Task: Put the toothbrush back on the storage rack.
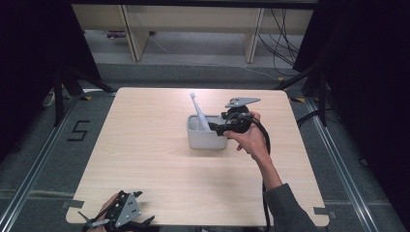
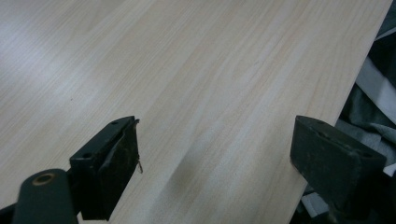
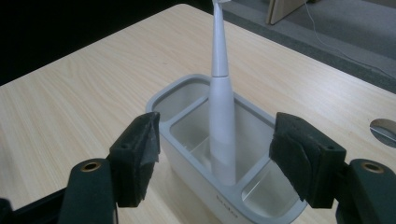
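Your right claw (image 3: pixel 217 158) gapes beside the white holder (image 3: pixel 187 158), its toothbrush (image 3: pixel 220 116) upright inside; your left claw (image 2: pixel 215 163) gapes over the desk (image 2: pixel 187 70).

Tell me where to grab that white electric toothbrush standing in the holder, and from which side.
Grip the toothbrush on its thick lower handle, just above the rim of the white holder, probably best. The neck above is thin and tapers, so it offers less hold. It stands leaning in the middle compartment, so come in level from the side of the right gripper, whose open jaws already flank the handle, then lift along its lean.
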Motion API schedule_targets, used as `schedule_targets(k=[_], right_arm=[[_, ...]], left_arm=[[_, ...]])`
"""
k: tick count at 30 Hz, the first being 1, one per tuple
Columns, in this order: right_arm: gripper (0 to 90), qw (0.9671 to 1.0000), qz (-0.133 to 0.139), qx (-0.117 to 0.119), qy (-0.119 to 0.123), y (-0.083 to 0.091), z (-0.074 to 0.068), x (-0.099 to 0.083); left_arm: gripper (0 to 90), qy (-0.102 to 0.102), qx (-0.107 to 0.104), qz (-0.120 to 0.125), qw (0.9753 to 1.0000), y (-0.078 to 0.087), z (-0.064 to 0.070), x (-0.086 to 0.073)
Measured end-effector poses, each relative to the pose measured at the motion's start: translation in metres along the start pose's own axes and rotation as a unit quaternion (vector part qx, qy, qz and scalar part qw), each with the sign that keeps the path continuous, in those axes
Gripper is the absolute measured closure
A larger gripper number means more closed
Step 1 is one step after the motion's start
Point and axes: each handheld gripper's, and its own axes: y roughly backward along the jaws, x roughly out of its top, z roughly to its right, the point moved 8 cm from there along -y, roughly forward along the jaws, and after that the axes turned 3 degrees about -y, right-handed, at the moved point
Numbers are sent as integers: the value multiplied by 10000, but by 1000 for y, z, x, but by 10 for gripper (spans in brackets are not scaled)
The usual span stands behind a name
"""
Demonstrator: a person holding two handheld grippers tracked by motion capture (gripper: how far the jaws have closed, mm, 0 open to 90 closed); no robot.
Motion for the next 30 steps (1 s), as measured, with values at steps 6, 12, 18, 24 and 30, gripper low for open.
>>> schedule_targets(k=[6,12,18,24,30], right_arm=[[326,10000,69,-42,34,6,1,-4],[309,9999,93,-44,-114,12,1,-10],[296,9998,194,-42,-76,16,4,-14],[291,9994,254,-40,-242,19,2,-18],[283,9994,237,-109,-225,22,5,-24]], left_arm=[[150,6,-30,25,10000,0,0,0],[150,2,-11,-3,10000,0,0,0],[150,-2,16,-10,10000,0,0,0],[150,-12,11,2,10000,0,0,0],[150,-22,11,22,10000,1,1,1]])
